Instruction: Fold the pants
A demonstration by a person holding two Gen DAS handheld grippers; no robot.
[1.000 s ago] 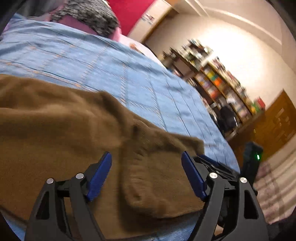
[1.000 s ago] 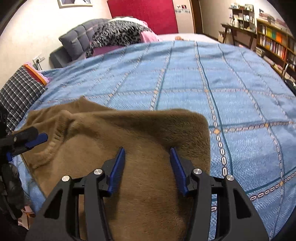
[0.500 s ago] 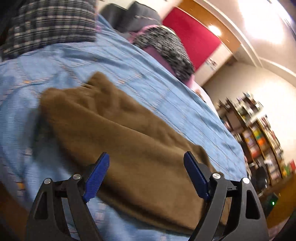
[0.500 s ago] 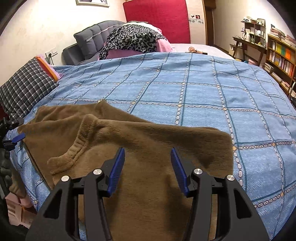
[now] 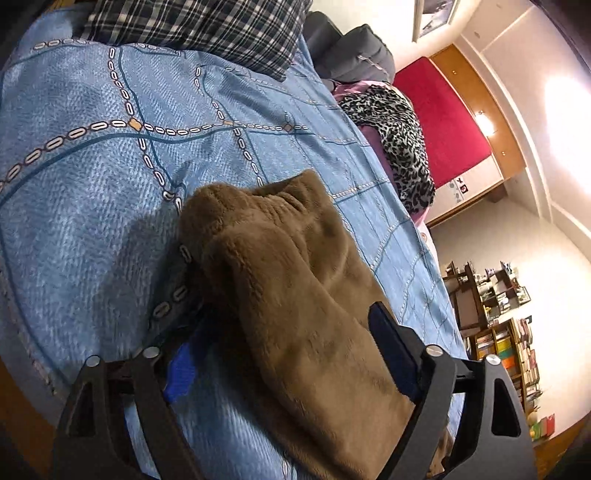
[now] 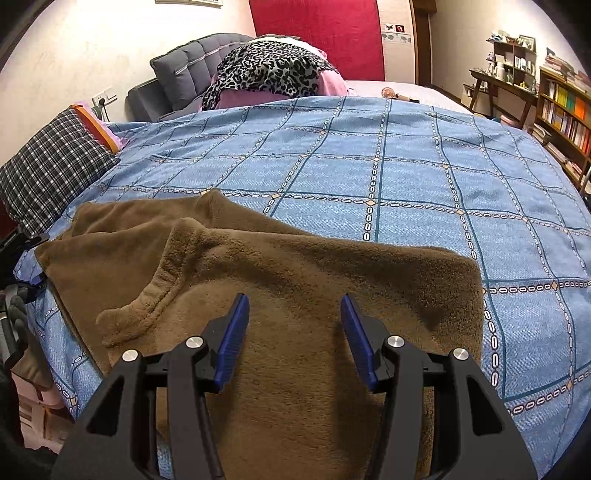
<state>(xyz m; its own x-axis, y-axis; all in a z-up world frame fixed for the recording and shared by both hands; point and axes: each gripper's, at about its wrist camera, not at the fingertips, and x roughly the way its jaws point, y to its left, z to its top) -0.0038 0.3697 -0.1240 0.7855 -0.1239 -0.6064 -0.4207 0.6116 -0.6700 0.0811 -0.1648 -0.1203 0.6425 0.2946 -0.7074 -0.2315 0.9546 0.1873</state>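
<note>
Brown fleece, one pair of pants (image 6: 295, 295), sprawls over the near side of the bed (image 6: 406, 177), running from nine o'clock across to four o'clock in the right wrist view, with a ribbed cuff curling up at eight o'clock. Two pairs of tongs are in play. Right tongs (image 6: 294, 339) hover at six o'clock above the fleece, blue pads spread apart with nothing between them. Left tongs (image 5: 284, 354) are spread wide too, straddling a thick bunched fold of the pants (image 5: 295, 295); one pad looks tucked low beside the fabric, the other against its far edge, no squeeze on it. In the right wrist view the left tongs (image 6: 27, 258) peek in at nine o'clock, by the fleece's edge. One checked pillow (image 6: 51, 162) at ten o'clock, one leopard-print throw (image 6: 269, 70) at twelve, one red panel (image 6: 321, 33) behind it. Bookshelf (image 6: 565, 107) at two o'clock; spines too small to read, and the wall stickers are illegible.
</note>
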